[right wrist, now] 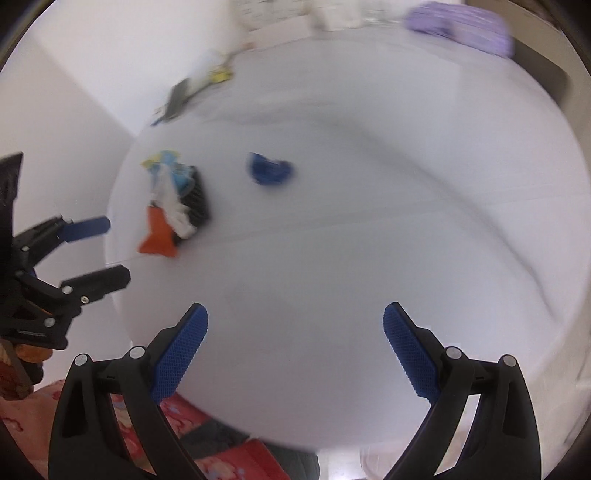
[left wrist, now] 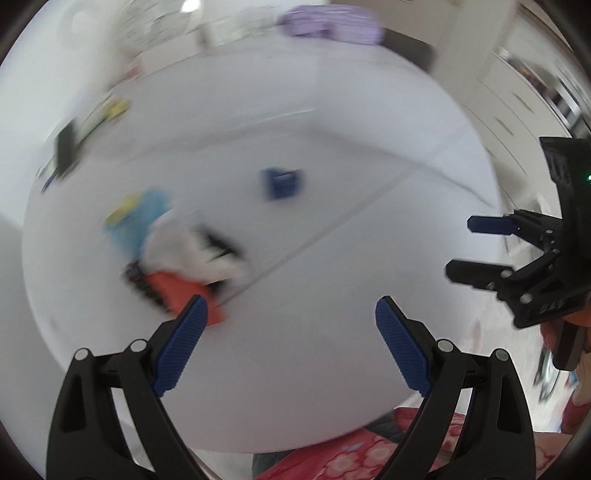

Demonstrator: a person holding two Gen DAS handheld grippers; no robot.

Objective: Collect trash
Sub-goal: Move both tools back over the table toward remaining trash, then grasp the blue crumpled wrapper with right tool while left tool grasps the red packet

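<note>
A pile of trash lies on a round white table [left wrist: 332, 350]: an orange wrapper [left wrist: 177, 291], white crumpled paper [left wrist: 184, 247], a light blue and yellow packet [left wrist: 140, 214] and a black piece [left wrist: 221, 243]. The same pile shows in the right wrist view [right wrist: 173, 199]. A blue object [left wrist: 282, 182] sits apart near the table's middle, and it also shows in the right wrist view [right wrist: 269, 170]. My left gripper [left wrist: 291, 343] is open and empty, its left fingertip near the orange wrapper. My right gripper [right wrist: 295, 350] is open and empty above bare table. Both views are blurred.
A purple object [left wrist: 332, 24] and a dark chair [left wrist: 410, 50] stand beyond the table's far edge. Clutter with a black item [left wrist: 66, 147] and a yellow item [left wrist: 118, 107] lies on a surface at the far left. Red patterned cloth [left wrist: 351, 454] shows below the near edge.
</note>
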